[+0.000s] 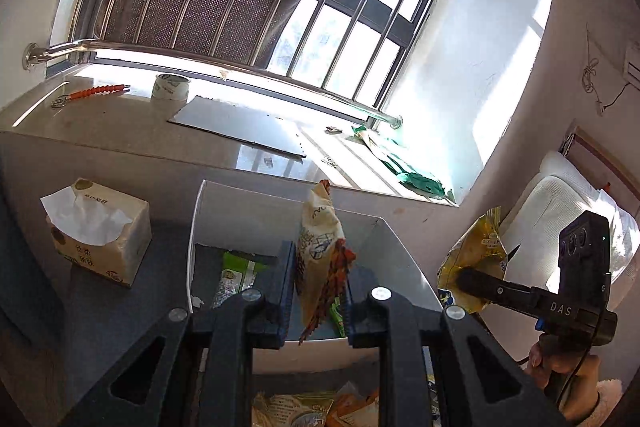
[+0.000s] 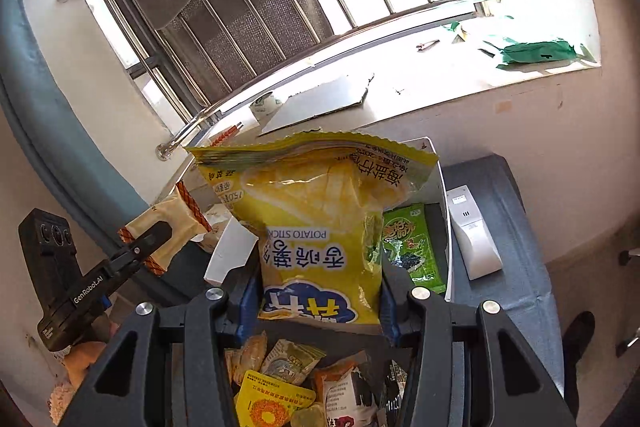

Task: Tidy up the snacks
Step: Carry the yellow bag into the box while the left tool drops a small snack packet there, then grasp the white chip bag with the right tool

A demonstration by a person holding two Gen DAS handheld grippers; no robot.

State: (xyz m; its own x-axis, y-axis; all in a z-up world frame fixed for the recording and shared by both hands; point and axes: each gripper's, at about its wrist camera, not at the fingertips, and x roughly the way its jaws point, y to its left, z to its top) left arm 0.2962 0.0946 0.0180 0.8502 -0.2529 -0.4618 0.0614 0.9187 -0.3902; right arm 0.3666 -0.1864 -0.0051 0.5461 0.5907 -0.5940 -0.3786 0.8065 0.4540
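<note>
Your left gripper is clamped on a cream snack packet, long axis upright, directly over the white box. Your right gripper pinches the yellow potato-stick bag, probably just short of the box, so the left goes first.

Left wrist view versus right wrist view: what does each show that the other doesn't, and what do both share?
Only the left wrist view shows the tissue box beside the white bin. Only the right wrist view shows the white remote and the green seaweed packet in the bin. Both show the left gripper shut on the cream snack packet, the right gripper shut on the yellow potato stick bag, and the loose snacks below.
</note>
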